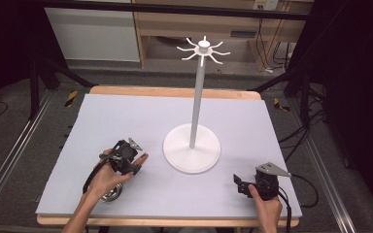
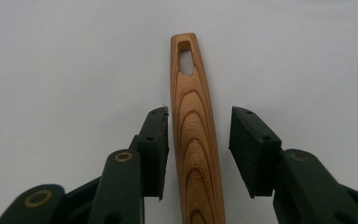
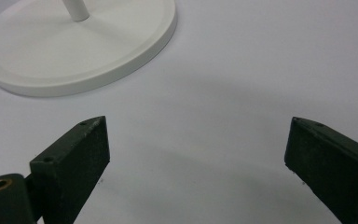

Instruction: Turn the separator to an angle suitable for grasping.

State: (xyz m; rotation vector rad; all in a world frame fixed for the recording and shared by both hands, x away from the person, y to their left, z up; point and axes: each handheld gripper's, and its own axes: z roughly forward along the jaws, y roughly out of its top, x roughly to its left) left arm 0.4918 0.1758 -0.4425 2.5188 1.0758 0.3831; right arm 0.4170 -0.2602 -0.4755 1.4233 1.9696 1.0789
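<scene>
Fingers (image 2: pixel 154 140) flanking wooden handle (image 2: pixel 196 140), banded grain, slotted tip

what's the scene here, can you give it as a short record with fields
surface: pale grey table mat
stand: tall white metal hook stand with round base, upright
utensil: wooden handle with slotted end, lying flat; metal bowl end by left hand
left gripper: fingers straddle the handle, a gap on one side
right gripper: open, nothing between fingers, near the stand base
</scene>
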